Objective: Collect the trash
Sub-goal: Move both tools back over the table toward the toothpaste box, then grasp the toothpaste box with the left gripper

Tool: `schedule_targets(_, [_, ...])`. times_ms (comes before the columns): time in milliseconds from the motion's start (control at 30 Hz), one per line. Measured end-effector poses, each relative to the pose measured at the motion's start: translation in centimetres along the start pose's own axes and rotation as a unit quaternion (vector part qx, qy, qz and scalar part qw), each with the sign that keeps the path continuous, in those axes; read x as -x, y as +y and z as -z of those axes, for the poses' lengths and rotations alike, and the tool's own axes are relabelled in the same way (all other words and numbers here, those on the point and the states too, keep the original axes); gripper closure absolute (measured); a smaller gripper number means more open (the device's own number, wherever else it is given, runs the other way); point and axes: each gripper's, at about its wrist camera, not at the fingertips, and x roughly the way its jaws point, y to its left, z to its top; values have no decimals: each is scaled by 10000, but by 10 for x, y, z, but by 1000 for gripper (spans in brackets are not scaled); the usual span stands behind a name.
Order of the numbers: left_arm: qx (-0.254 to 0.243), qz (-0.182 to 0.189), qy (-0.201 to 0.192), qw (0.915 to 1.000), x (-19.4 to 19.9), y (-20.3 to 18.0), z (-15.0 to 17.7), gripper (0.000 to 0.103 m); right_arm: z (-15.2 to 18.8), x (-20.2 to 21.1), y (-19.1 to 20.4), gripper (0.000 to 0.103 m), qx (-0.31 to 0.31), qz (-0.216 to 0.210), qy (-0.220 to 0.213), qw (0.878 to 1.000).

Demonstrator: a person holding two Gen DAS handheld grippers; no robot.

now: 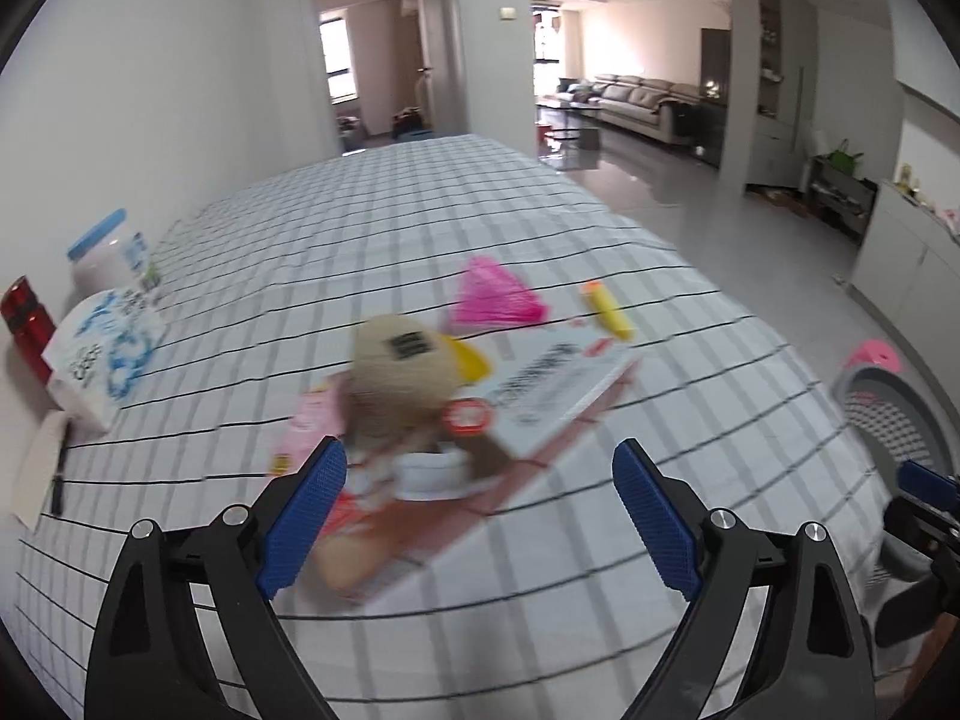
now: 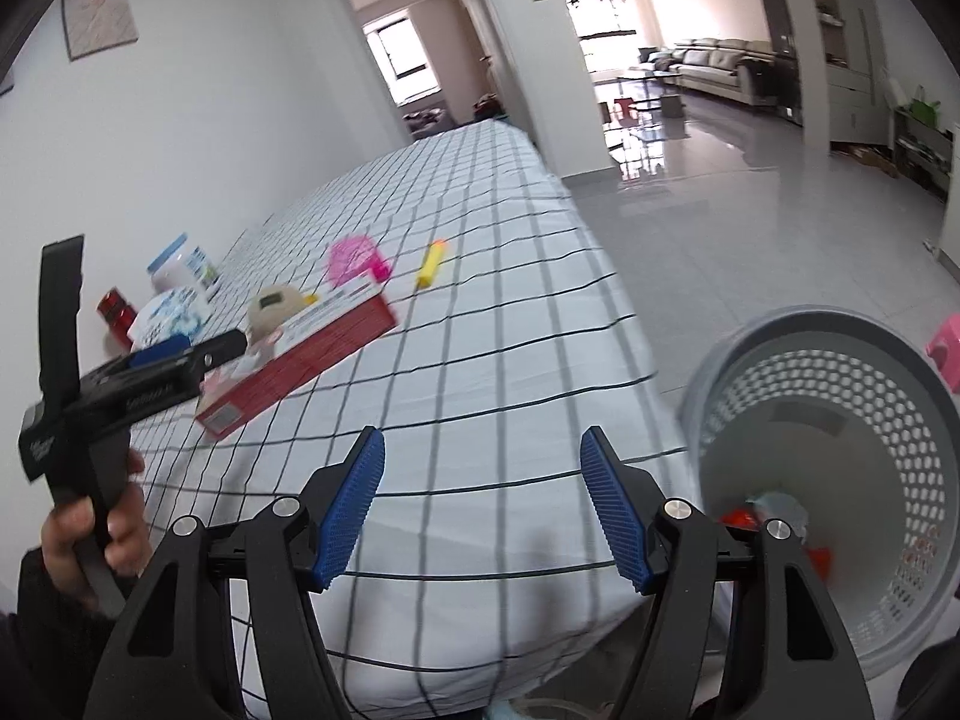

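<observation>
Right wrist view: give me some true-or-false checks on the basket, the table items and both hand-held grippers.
1. The grey basket stands on the table. False: it sits beside the table.
2. The right hand-held gripper is open, holding nothing. True.
3. The yellow marker lies in the basket. False: it lies on the table.
4. The left hand-held gripper is open. True.
5. The basket is empty. False: red scraps lie inside.

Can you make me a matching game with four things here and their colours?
Things:
1. basket
2. marker
3. bottle
4. jar lid

Colours:
A. red
B. blue
C. grey
D. yellow

Pairs: 1-C, 2-D, 3-A, 4-B
</observation>
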Motion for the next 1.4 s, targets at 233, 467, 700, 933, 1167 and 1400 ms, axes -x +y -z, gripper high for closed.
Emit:
schedule_targets(233, [-26,149,239,9996,-25,21,-3,14,-2,-13,19,38,151,-69,136,9998])
schedule_targets(467, [-88,340,461,9983,-49,21,-10,14,-1,-16,16,38,154,-100,215,9996])
schedule_targets(700, [-171,412,679,9967,-65,19,-11,14,-2,-16,8,38,84,-127,241,9996])
schedule_targets(933, [-137,685,786,9945,-58,9,0,14,-2,-16,4,38,38,-157,238,9996])
schedule_targets(1167, [-227,961,795,9919,-47,-10,6,14,-2,-16,2,38,14,-183,232,9996])
schedule_targets(1400, [-237,788,957,9920,-72,-27,-4,10,-2,-18,2,38,-11,-180,236,9996])
